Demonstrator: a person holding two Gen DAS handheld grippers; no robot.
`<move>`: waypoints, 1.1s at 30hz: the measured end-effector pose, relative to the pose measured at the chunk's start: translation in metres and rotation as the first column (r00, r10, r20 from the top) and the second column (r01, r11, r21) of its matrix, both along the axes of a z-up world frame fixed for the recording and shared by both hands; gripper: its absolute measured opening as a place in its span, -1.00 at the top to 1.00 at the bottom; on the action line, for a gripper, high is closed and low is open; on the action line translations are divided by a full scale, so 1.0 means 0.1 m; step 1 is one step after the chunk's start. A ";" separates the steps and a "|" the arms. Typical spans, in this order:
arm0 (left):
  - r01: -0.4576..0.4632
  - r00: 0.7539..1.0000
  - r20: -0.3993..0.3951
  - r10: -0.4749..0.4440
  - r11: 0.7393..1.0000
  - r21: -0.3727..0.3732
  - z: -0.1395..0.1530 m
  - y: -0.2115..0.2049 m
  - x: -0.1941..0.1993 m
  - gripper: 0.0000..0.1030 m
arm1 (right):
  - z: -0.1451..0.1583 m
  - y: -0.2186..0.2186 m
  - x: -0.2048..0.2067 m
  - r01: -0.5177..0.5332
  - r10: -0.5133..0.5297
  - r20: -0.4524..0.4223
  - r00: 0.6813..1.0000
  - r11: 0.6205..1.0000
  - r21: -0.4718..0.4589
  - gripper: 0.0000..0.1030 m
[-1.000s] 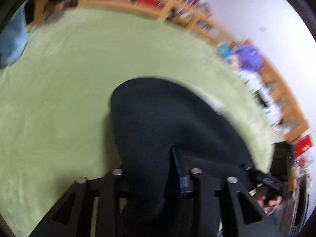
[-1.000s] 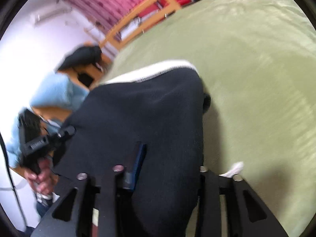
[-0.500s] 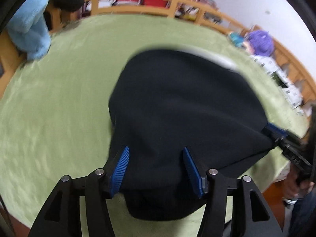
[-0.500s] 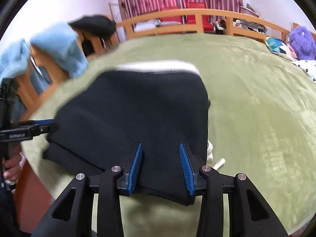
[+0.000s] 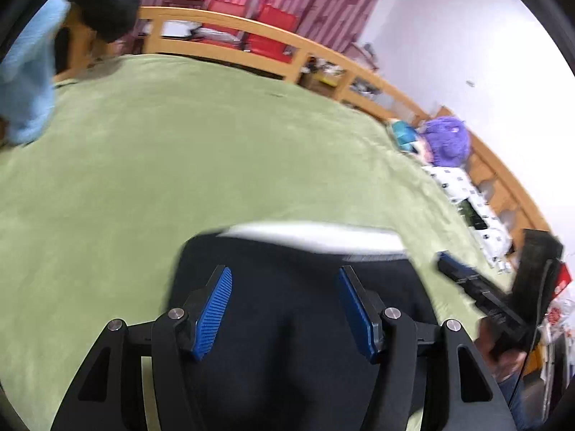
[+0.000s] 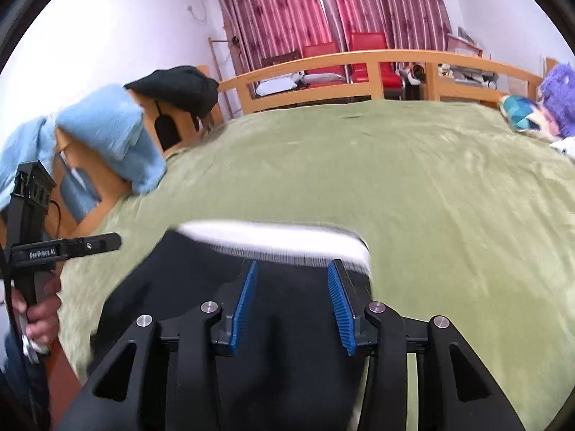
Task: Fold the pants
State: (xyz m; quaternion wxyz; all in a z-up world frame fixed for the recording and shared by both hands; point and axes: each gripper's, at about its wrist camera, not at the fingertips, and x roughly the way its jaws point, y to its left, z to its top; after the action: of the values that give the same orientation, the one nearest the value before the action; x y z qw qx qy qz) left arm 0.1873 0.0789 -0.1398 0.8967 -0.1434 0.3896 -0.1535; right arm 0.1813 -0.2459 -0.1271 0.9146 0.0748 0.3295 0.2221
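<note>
You see black pants (image 6: 287, 305) with a white band (image 6: 273, 237) on the green bed cover (image 6: 431, 179). Your gripper pads (image 6: 246, 301) are blue with fine ridges, on black fingers. The curtains (image 6: 287, 7) are red with pale stripes. A light blue cloth (image 6: 107, 125) hangs on the yellow-brown wooden frame (image 6: 377, 57).
</note>
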 end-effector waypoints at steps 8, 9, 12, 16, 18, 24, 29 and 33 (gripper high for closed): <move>-0.130 0.983 -0.118 0.144 0.984 0.119 -0.61 0.06 0.52 -0.21 | -0.79 -0.05 0.74 0.070 -0.068 -0.264 0.962 0.998 0.001 1.00; -0.145 0.979 -0.126 0.163 0.979 0.140 -0.61 0.08 0.53 -0.28 | -0.77 -0.04 0.73 0.075 -0.076 -0.258 0.963 0.997 -0.014 1.00; -0.174 0.968 -0.165 0.191 0.978 0.114 -0.61 0.19 0.50 -0.24 | -0.74 0.04 0.69 0.086 -0.105 -0.233 0.967 0.992 -0.094 1.00; -0.183 0.965 -0.158 0.211 0.967 0.175 -0.54 0.24 0.18 -0.20 | -0.57 -0.11 0.48 0.180 -0.201 -0.192 0.961 0.976 -0.122 0.80; -0.183 0.964 -0.165 0.207 0.971 0.151 -0.46 0.26 -0.01 -0.20 | -0.44 -0.21 0.25 0.207 -0.220 -0.160 0.962 0.974 -0.095 0.61; -0.169 0.963 -0.188 0.192 0.977 0.133 -0.58 0.17 -0.68 -0.23 | -0.54 -0.21 -0.45 0.112 -0.119 -0.187 0.975 0.992 -0.051 0.35; -0.198 0.948 -0.230 0.221 0.973 0.117 -0.75 0.28 -1.25 -0.32 | -0.65 -0.29 -0.85 0.177 -0.203 -0.174 0.964 0.972 -0.151 0.24; -0.212 0.956 -0.173 0.238 0.965 0.157 -0.39 0.23 -1.48 -0.24 | -0.35 -0.41 -1.15 0.220 -0.236 -0.151 0.960 0.969 -0.113 0.25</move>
State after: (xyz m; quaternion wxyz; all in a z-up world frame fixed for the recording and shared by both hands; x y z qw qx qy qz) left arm 0.0398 0.1020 -0.1790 0.8746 -0.1393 0.4643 -0.0086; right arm 0.0661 -0.2865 -0.1623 0.9065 0.0865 0.4028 0.0923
